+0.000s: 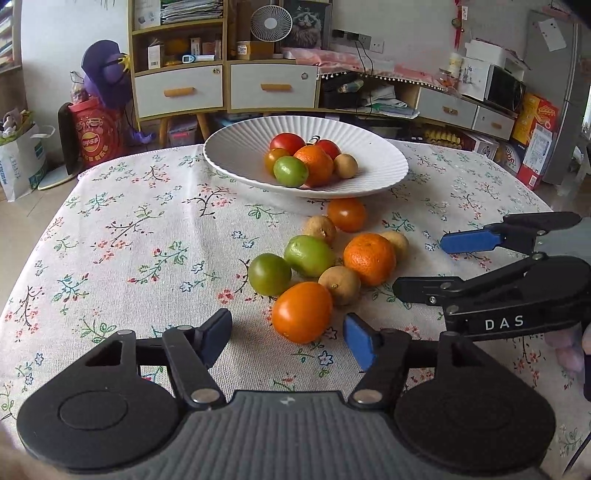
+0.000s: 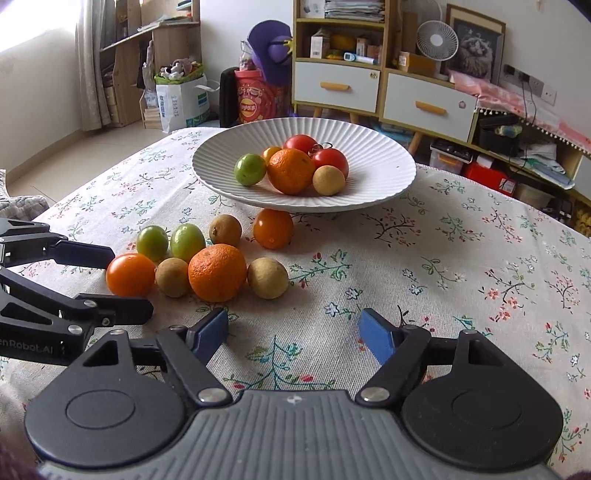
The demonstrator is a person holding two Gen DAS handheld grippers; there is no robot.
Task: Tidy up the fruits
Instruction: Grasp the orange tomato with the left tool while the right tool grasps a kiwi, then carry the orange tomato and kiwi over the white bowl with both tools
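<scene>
A white ribbed plate [image 1: 236, 155] [image 2: 221, 166] at the table's far middle holds several fruits, among them an orange [image 1: 315, 164] [image 2: 290, 170]. In front of it on the floral cloth lie several loose fruits: an orange tomato [image 1: 301, 312] [image 2: 130, 274], a mandarin [image 1: 369, 259] [image 2: 217, 272], two green fruits [image 1: 269, 274] [image 2: 152, 243], brown longans [image 1: 339, 285] [image 2: 267, 277]. My left gripper [image 1: 286, 338] is open and empty, its jaws on either side just short of the orange tomato. My right gripper [image 2: 293, 332] is open and empty, right of the pile; it also shows in the left wrist view [image 1: 424, 264].
The table [image 1: 129, 240] [image 2: 461, 258] is covered by a floral cloth. Behind it stand shelves with drawers [image 1: 177, 90] [image 2: 336, 86], a fan [image 1: 271, 23], a red snack tub [image 1: 90, 133] and boxes [image 1: 537, 125] on the floor.
</scene>
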